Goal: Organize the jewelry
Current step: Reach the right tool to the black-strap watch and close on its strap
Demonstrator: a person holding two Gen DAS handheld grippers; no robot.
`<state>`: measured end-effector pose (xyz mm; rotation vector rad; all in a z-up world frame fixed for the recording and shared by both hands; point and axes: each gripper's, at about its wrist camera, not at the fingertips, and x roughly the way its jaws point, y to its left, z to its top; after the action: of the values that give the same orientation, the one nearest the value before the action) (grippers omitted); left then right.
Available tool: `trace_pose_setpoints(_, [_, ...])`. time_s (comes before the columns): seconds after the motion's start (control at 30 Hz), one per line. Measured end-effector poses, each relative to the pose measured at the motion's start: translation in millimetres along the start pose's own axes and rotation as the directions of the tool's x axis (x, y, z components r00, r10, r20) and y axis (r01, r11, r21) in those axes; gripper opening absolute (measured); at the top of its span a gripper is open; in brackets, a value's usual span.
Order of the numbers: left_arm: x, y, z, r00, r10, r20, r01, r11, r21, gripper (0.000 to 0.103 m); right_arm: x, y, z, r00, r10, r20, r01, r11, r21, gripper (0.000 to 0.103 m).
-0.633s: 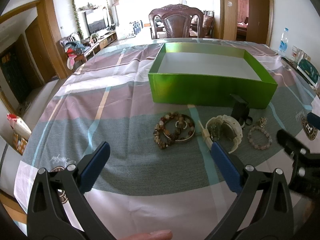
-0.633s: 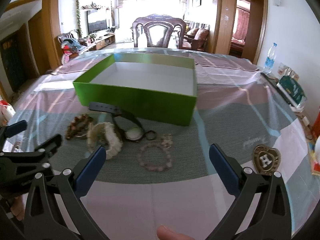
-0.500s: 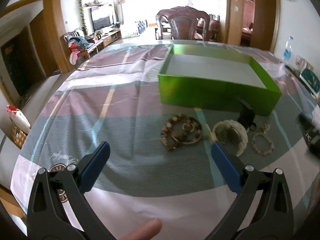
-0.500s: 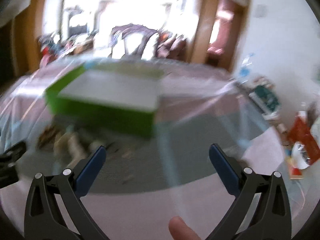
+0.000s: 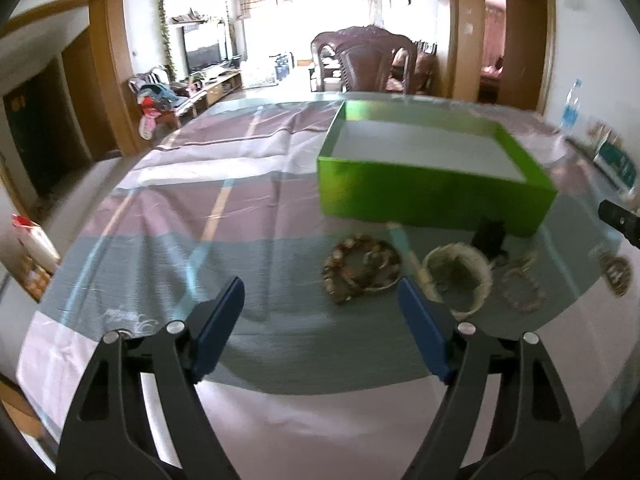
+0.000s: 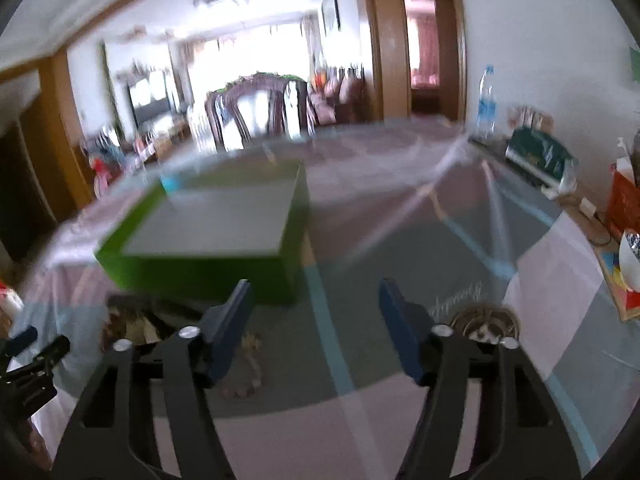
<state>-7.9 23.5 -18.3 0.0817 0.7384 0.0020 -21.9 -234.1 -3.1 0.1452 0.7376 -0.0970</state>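
An open green box with a white floor stands on the checked tablecloth. In front of it lie brown bead bracelets, a white watch, a black watch and a pink bead bracelet. My left gripper hovers short of the bead bracelets, its jaws closing with nothing between them. The right wrist view is blurred: my right gripper is over bare cloth right of the green box, jaws closing on nothing. The pink bracelet lies behind its left finger.
A carved wooden chair stands behind the table. A water bottle, a green packet, a red box and a bowl line the right edge. A heart logo is printed on the cloth.
Both pairs of jaws have narrowed. The right wrist view has swung to the right and blurred, leaving the jewelry at its lower left. The fingertips at the bottom of both views are gone.
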Motion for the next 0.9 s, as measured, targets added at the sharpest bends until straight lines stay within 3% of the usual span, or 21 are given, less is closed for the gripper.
trace_pose_setpoints(0.1, [5,-5,0,0.999,0.031,-0.022,-0.030,0.999,0.026,0.077,10,28,2,0.997,0.004,-0.071,-0.011,0.995,-0.099,0.062])
trace_pose_setpoints(0.23, [9,-10,-2,0.999,-0.014,-0.045,0.016,0.999,0.043,0.080,5,61,6,0.998,0.020,-0.051,-0.031,0.973,-0.227,0.062])
trace_pose_setpoints(0.37, [13,-11,-6,0.998,-0.015,-0.063,0.018,0.999,0.048,0.086,8,86,15,0.998,0.046,-0.052,-0.060,0.947,-0.315,0.062])
trace_pose_setpoints(0.63, [19,-19,-9,0.996,-0.003,-0.084,0.009,0.997,0.073,0.091,52,87,30,0.986,0.126,-0.111,-0.151,0.954,-0.259,0.062])
trace_pose_setpoints(0.9, [25,-25,-9,0.995,0.029,-0.095,-0.021,0.996,0.082,0.091,78,68,27,0.977,0.081,-0.196,-0.127,0.962,-0.240,0.057])
